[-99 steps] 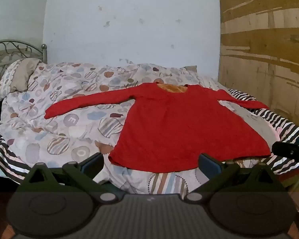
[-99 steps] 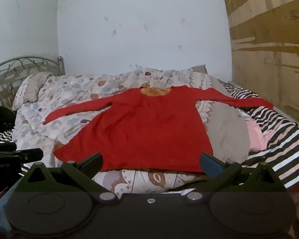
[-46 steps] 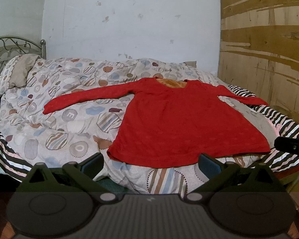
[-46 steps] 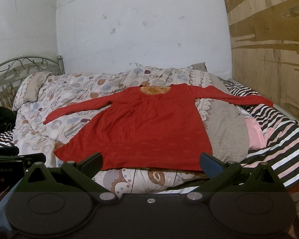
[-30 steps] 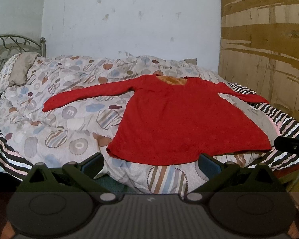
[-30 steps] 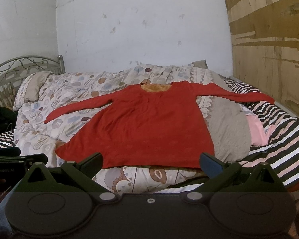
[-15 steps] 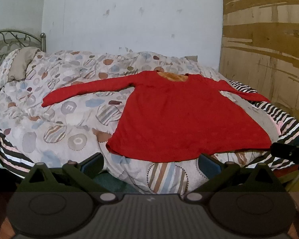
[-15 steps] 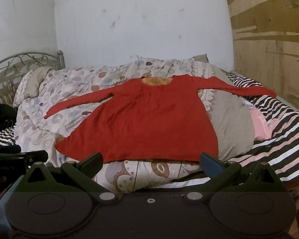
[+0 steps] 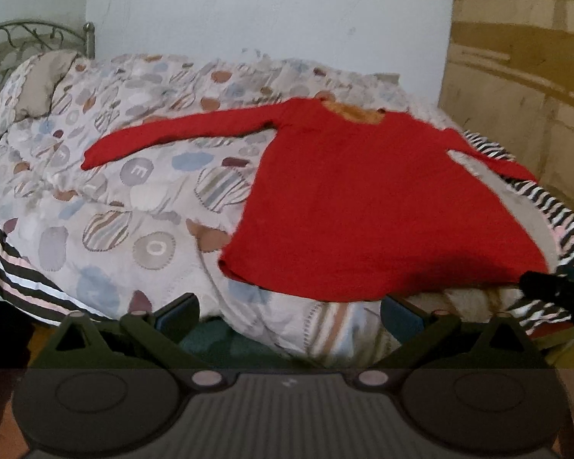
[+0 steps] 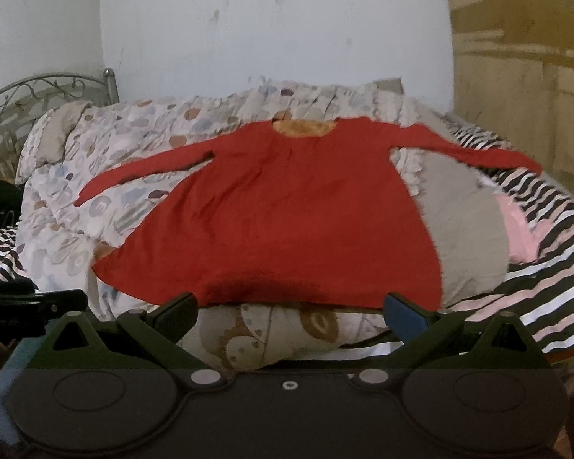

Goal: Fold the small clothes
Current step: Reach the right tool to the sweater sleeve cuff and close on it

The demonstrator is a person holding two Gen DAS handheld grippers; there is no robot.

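Note:
A red long-sleeved top (image 9: 363,206) lies flat on the bed, sleeves spread left and right, orange-lined neck at the far end, hem toward me. It also shows in the right wrist view (image 10: 294,214). My left gripper (image 9: 289,311) is open and empty, just short of the hem's left half. My right gripper (image 10: 291,311) is open and empty, just short of the hem's middle. The right gripper's tip shows at the right edge of the left wrist view (image 9: 555,287); the left gripper shows at the left edge of the right wrist view (image 10: 26,302).
The top rests on a patterned quilt (image 9: 107,199) over a striped sheet (image 10: 555,283). A grey pillow (image 10: 463,229) and a pink cloth (image 10: 520,229) lie to the right. A metal headboard (image 10: 30,91) stands at the left, a wooden wall (image 9: 524,76) at the right.
Both grippers have moved closer to the bed and the hem of the red top. The top has not moved. Both grippers stay open.

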